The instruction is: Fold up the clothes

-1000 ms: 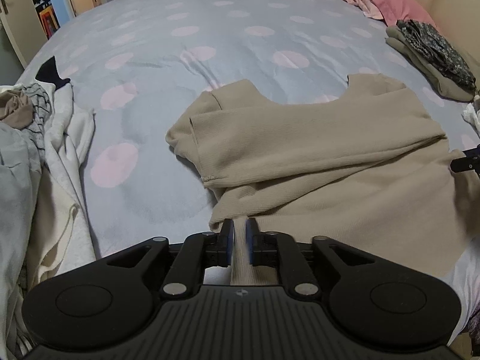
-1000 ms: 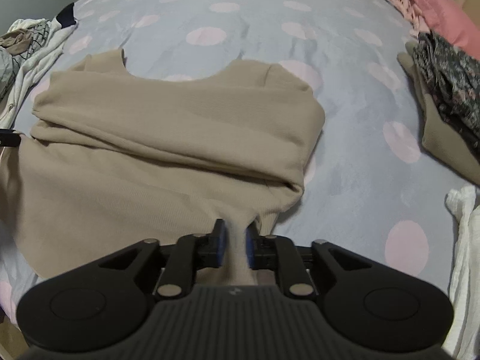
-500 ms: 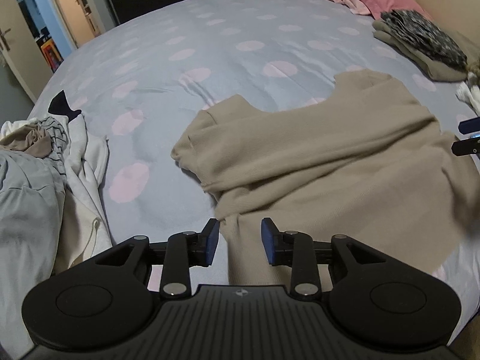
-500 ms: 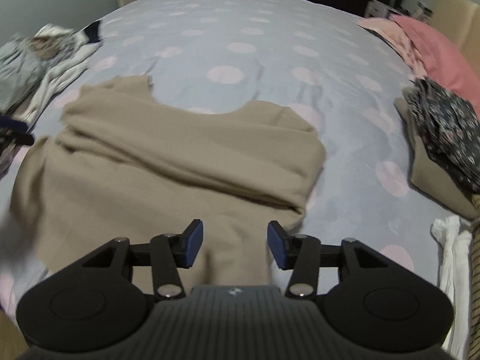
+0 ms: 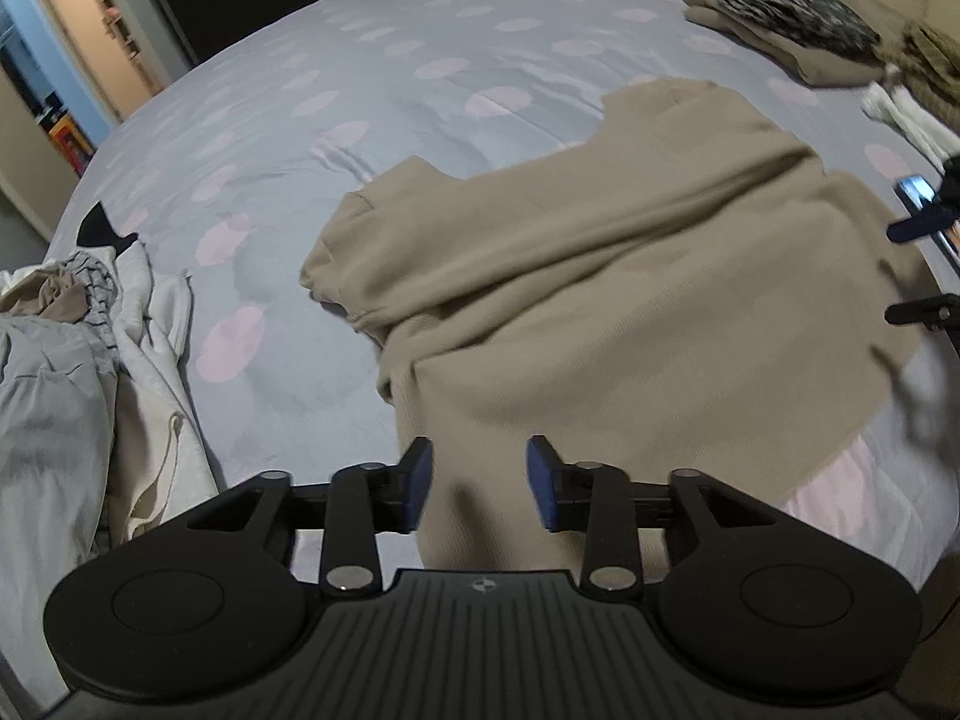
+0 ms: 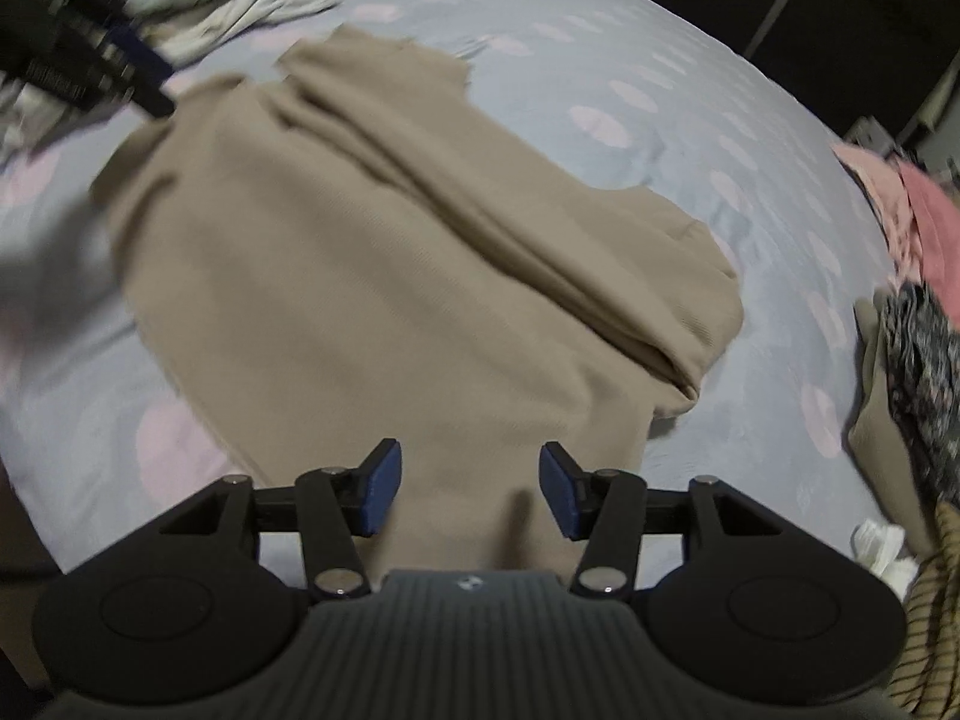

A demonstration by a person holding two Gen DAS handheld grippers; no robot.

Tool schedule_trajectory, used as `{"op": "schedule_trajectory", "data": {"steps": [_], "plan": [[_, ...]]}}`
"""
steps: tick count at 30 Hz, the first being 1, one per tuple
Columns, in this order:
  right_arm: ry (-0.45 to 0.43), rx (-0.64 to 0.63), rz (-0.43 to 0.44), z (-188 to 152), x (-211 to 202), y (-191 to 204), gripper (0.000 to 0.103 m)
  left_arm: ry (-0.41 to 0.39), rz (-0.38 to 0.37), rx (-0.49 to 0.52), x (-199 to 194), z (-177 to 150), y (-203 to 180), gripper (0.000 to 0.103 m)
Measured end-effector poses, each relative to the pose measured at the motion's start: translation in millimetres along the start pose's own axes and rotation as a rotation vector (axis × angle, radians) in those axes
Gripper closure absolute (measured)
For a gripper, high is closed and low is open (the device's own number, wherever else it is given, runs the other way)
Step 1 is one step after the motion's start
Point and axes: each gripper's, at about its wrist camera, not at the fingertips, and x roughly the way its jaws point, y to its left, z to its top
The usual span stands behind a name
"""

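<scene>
- Where a second ago both sets of jaws were pinching the near hem of the beige sweater (image 5: 630,276), they now stand spread, and the cloth lies free on the dotted bedspread (image 5: 420,72).
- At the far left of the bed, the heap of unfolded laundry (image 5: 72,348) sits untouched, so more garments appear to be waiting.
- Next across, the left gripper (image 5: 479,483) hovers over the sweater's near left corner, jaws wide apart, nothing between the blue pads (image 5: 420,480) but hem fabric lying beneath them.
- Toward the middle, the sweater rests flat with its sleeves folded across the chest; the neckline points away, and the lower body spreads toward the cameras.
- Further right, the right gripper (image 6: 470,489) has likewise let go, jaws spread above the near right part of the hem; both views are blurred and tilted compared with half a second ago, suggesting the hands are shifting.
- At the right edge, the stack of folded clothes (image 5: 780,12) lies well apart from the sweater.
- Judging by this release, the sleeve stage seems finished; a fresh grasp for folding the body is probably next.
</scene>
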Motion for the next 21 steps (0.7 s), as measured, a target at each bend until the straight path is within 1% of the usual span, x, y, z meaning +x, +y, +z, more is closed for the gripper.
{"op": "schedule_trajectory", "data": {"steps": [3,5,7,10,16,18,21], "plan": [[0.015,-0.066,-0.02,-9.4,1.9,8.2,0.047,0.009,-0.014,0.058,1.3,-9.4,-9.1,0.059],[0.027,-0.104,-0.032,-16.1,3.6,12.4,0.047,0.022,-0.026,0.118,3.9,-18.8,-17.8,0.059],[0.038,-0.137,-0.042,-23.3,4.8,16.0,0.047,0.02,-0.036,0.191,5.6,-30.1,-26.8,0.058],[0.049,-0.195,-0.066,-34.0,5.9,22.5,0.047,0.013,-0.041,0.304,8.3,-48.1,-38.7,0.054],[0.041,-0.339,-0.108,-59.0,3.6,38.9,0.046,0.024,0.038,0.514,20.1,-83.2,-57.1,0.054],[0.033,-0.404,-0.148,-69.2,3.9,45.2,0.046,0.024,0.078,0.585,24.4,-95.0,-63.8,0.054],[0.013,-0.461,-0.184,-79.7,3.9,50.7,0.046,-0.02,0.119,0.684,25.0,-110.3,-72.2,0.053]]}}
